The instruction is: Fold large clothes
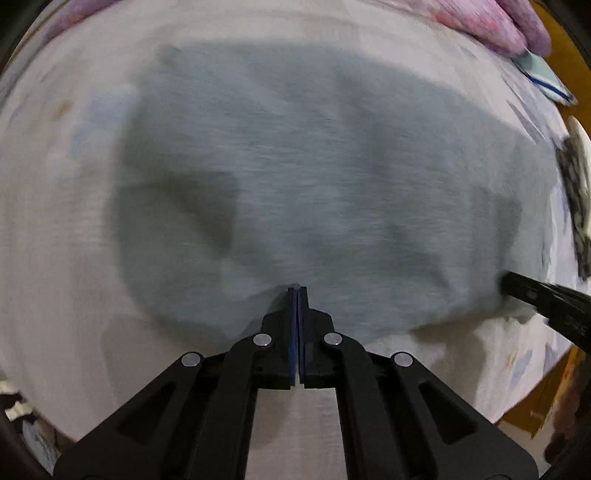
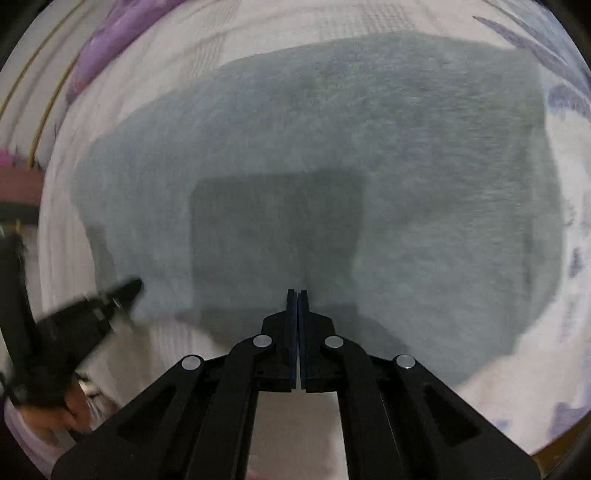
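Note:
A large grey-blue garment [image 1: 314, 177] lies spread on a white patterned bedsheet [image 1: 55, 229]; it also fills the right wrist view [image 2: 332, 147]. My left gripper [image 1: 297, 290] is shut with its tips on the garment's near edge, pinching a fold of it. My right gripper [image 2: 297, 293] is shut at the garment's near edge, apparently on the cloth. The right gripper shows at the right of the left wrist view [image 1: 517, 286], at the garment's corner. The left gripper shows blurred at the left of the right wrist view [image 2: 125, 290]. Both views are motion-blurred.
A pink-purple blanket [image 1: 491, 22] lies at the far right of the bed, also seen in the right wrist view [image 2: 110, 40]. A light blue item [image 1: 546, 81] sits beside it. A dark patterned object [image 1: 576, 195] lies at the right edge. Wooden furniture [image 1: 546, 406] borders the bed.

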`<control>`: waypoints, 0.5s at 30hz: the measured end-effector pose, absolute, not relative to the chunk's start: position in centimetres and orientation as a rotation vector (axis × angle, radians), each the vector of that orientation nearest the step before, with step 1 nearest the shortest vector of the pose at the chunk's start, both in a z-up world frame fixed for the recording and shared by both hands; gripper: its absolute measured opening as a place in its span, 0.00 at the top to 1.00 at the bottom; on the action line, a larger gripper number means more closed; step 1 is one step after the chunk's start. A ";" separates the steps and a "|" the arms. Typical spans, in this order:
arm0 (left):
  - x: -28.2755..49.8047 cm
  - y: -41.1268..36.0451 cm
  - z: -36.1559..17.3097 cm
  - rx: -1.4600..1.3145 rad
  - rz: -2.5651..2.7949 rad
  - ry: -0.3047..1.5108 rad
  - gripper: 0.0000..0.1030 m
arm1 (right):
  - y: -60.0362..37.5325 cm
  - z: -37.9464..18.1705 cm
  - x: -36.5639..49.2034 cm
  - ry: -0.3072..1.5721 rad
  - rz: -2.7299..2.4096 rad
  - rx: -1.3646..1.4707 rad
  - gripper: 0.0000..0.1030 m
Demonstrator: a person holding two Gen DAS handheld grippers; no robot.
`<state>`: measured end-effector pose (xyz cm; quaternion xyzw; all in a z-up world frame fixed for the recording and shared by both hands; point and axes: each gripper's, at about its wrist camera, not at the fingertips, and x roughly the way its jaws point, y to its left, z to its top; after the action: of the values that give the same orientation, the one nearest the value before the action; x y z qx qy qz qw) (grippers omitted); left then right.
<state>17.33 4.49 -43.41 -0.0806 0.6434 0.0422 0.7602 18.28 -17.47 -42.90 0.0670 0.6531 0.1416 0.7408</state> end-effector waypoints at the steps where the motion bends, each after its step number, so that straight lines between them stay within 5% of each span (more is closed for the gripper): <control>1: 17.9 5.4 -42.7 -0.186 0.112 1.363 0.99 | -18.4 -42.2 18.9 1.397 0.282 0.149 1.00; 6: 24.0 11.8 -42.1 -0.181 0.302 1.195 0.99 | -24.7 -41.2 27.3 1.224 0.045 0.148 0.95; 10: 26.6 15.6 -47.3 -0.276 0.377 1.316 1.00 | -26.1 -46.4 31.6 1.379 0.067 0.167 1.00; 15: 21.8 14.2 -44.3 -0.241 0.323 1.348 1.00 | -25.2 -44.8 26.8 1.541 0.070 0.197 1.00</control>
<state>21.76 14.21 -44.26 -0.1109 0.6196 0.1485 0.7627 26.77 -25.21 -44.79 0.0890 0.6953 0.0314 0.7125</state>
